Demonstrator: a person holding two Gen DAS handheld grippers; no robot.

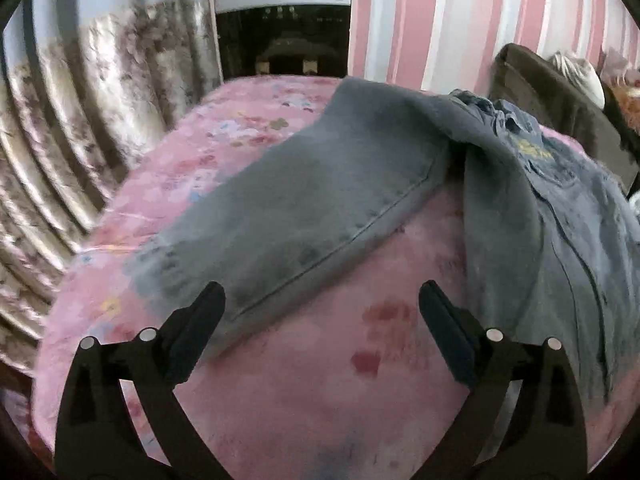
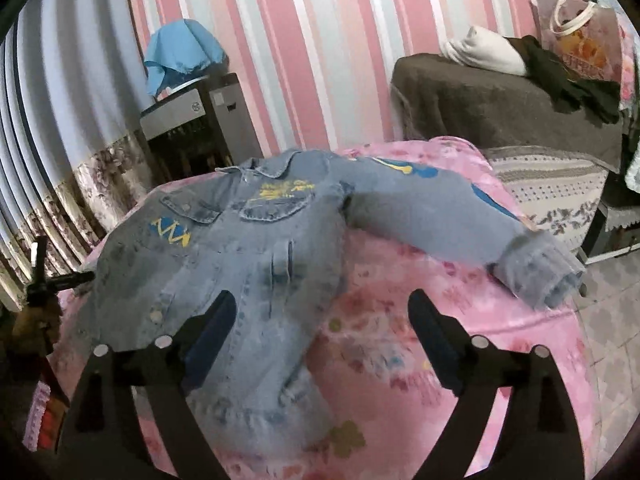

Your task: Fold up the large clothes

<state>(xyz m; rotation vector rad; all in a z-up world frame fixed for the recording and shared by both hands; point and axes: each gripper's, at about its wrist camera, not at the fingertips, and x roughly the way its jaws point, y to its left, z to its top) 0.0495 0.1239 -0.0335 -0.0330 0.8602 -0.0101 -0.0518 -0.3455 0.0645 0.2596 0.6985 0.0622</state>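
Observation:
A light blue denim jacket (image 2: 248, 248) with yellow and blue prints lies face up on a pink floral bedspread (image 2: 420, 340). Its one sleeve (image 2: 460, 220) stretches out to the right, cuff near the bed edge. In the left wrist view the jacket's other sleeve (image 1: 300, 208) runs diagonally toward my left gripper (image 1: 320, 304), and the jacket body (image 1: 560, 220) lies at right. My left gripper is open and empty, just short of the sleeve cuff. My right gripper (image 2: 322, 308) is open and empty, above the jacket's lower hem.
A grey appliance (image 1: 282, 20) stands beyond the bed's far edge. A curtain (image 1: 80, 120) hangs at left. A brown covered bench (image 2: 500, 96) with a white pillow (image 2: 484, 50), dark clothes and a bag stands at the right by the striped wall.

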